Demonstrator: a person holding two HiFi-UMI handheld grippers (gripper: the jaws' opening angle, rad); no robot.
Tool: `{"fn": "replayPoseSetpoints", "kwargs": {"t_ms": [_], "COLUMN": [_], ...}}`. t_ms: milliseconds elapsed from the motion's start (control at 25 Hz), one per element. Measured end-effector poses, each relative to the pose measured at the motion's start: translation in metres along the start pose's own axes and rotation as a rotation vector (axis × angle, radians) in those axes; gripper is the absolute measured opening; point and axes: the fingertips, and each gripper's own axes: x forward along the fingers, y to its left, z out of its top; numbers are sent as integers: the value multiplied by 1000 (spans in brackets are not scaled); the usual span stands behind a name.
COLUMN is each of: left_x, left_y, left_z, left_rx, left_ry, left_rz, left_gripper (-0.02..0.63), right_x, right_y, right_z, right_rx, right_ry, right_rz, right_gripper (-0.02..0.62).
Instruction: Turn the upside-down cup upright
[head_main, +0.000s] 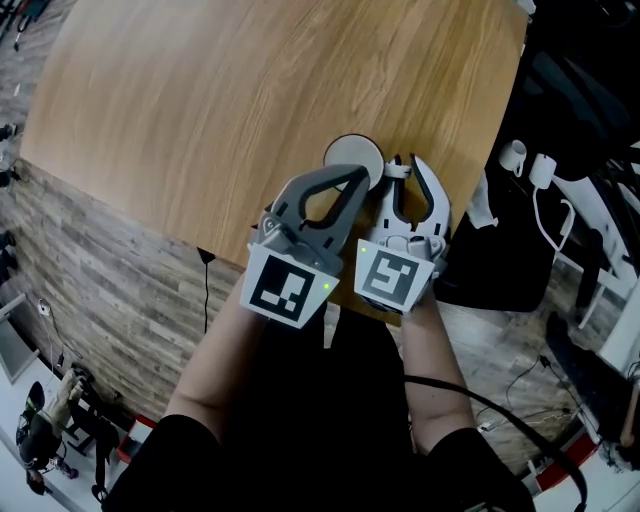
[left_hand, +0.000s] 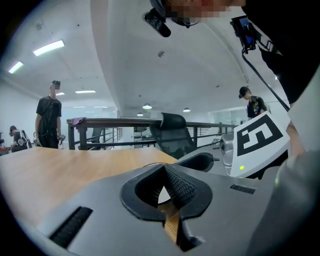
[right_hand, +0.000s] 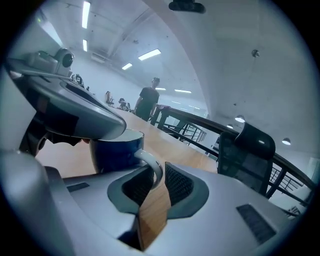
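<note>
The cup stands on the table close to the near edge, directly ahead of both grippers. From the head view its top face is a pale disc with a grey rim. From the right gripper view the body is dark blue with a pale top and a white handle. Whether the pale face is the mouth or the base cannot be told. The handle points toward the right gripper. Right gripper: jaws drawn in to a narrow gap, with the handle loop standing between the ribbed pads and clamped there; bare table wood shows through the gap below the loop. Left gripper: jaws closed tip to tip, nothing held between them; a small opening behind the tips shows a pale sliver and table wood. From the head view the left tips overlap the near right edge of the cup top, and from the right gripper view the left gripper body lies over the cup's left side. Contact between the left tips and the cup cannot be confirmed. The two grippers sit side by side, with their marker cubes near each other above the table edge
</note>
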Motion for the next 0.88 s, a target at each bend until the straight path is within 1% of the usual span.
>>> {"fn": "replayPoseSetpoints", "kwargs": {"t_ms": [200,280,400,520,640,880], "left_x": [3,5,7,8,9,13], "left_y": [0,0,3,6,4,-4], "left_z": [0,1,2,2,3,5], "left_rx": [9,17,2,-16,1,20], "left_ry": [7,10,12,21,30,36], "left_rz": [5,11,26,38,36,18], "left_gripper": [9,9,9,9,9,9], "right_x": [2,2,-1,-7,-12,-22], "right_y": [-1,-3,-1,2,1,0], "right_z": [-3,-4,-4,-3,-1,-7], "right_rx": [4,18,32,0,5,-19], "right_ry": [-29,-45,-93,-134,-182,-184], "right_rz": [48,71,135,188,231,333], "right_gripper": [57,72,75,86,87,94]}}
